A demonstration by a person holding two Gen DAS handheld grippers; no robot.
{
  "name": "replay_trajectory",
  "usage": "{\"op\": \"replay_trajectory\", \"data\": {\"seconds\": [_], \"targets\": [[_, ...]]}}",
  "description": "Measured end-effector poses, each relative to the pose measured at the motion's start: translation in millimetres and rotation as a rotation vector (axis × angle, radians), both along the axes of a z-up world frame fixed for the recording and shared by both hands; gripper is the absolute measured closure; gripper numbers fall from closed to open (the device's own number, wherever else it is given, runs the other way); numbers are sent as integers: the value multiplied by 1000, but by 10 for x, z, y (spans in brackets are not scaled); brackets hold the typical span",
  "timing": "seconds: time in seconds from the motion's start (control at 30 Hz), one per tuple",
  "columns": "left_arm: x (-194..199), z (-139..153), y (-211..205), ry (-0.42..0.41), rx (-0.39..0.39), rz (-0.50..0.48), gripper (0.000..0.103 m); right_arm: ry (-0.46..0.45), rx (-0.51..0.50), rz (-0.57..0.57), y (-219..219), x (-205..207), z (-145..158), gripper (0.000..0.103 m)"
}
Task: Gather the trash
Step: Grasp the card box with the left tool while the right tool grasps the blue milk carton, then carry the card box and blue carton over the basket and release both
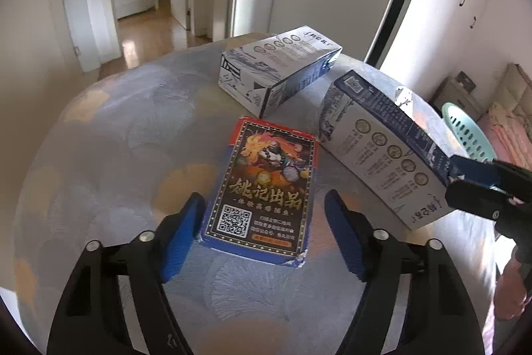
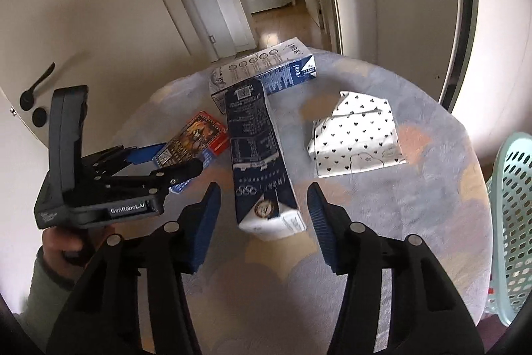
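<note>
**Grippers Stand Open Around Two Boxes On The Round Table**

Left gripper (image 1: 264,235) has its blue pads on either side of the card box (image 1: 266,188), which lies flat near the middle of the tabletop (image 1: 116,138). Its left pad looks very close to the box side, but it is hard to tell if it touches. Its right pad stands clear, so nothing is squeezed. Right gripper (image 2: 264,225) points down at the near end of the dark blue milk carton (image 2: 257,155). Both pads stand apart from the carton with a gap on each side, so it is open too.

Some things are hard to see. The green basket (image 2: 512,222) is cut off at the right edge of both views, past the right edge of the table. The far milk carton (image 2: 266,69) lies by the far edge, and the dark blue carton hides part of it in the right view. In the left view the right gripper covers one end of the dark blue carton. The small print on the boxes is too tiny to read.

A hand (image 2: 63,245) in a grey-green sleeve holds the left gripper from below, tipped down at the table. The white paper bag with little hearts (image 2: 355,138) sits toward the right edge, well apart from both grippers.
</note>
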State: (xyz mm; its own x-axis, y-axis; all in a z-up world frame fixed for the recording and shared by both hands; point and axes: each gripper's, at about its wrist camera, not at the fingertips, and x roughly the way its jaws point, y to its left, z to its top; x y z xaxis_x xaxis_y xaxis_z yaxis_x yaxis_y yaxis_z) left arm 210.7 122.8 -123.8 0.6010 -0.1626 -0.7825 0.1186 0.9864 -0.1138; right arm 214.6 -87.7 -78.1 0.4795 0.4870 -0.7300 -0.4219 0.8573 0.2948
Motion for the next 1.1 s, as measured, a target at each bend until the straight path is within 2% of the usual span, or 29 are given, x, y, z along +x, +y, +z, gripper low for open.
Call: {"op": "replay_trajectory", "data": {"seconds": [0.1, 0.33, 0.47, 0.5, 0.57, 0.67, 0.8, 1.1], "targets": [[-2, -1, -26, -4, 28, 7, 40, -10, -27, -9, 53, 46, -12, 51], [-55, 41, 81, -6, -49, 32, 41, -19, -69, -2, 244, 195, -90, 50], [-93, 99, 78, -20, -61, 36, 41, -25, -105, 3, 367, 247, -135, 51], [-114, 125, 70, -27, -60, 35, 41, -20, -112, 3, 380, 256, -147, 53], [-133, 162, 38, -37, -57, 33, 41, -12, -117, 8, 392, 260, -166, 70], [-178, 232, -6, -51, -57, 23, 41, -31, -131, -5, 377, 221, -149, 71], [-209, 318, -143, -70, -55, 2, 41, -52, -106, -30, 215, 115, -52, 71], [-312, 597, -674, -157, -87, -100, 41, -128, -46, -166, -481, -196, 331, 71]]}}
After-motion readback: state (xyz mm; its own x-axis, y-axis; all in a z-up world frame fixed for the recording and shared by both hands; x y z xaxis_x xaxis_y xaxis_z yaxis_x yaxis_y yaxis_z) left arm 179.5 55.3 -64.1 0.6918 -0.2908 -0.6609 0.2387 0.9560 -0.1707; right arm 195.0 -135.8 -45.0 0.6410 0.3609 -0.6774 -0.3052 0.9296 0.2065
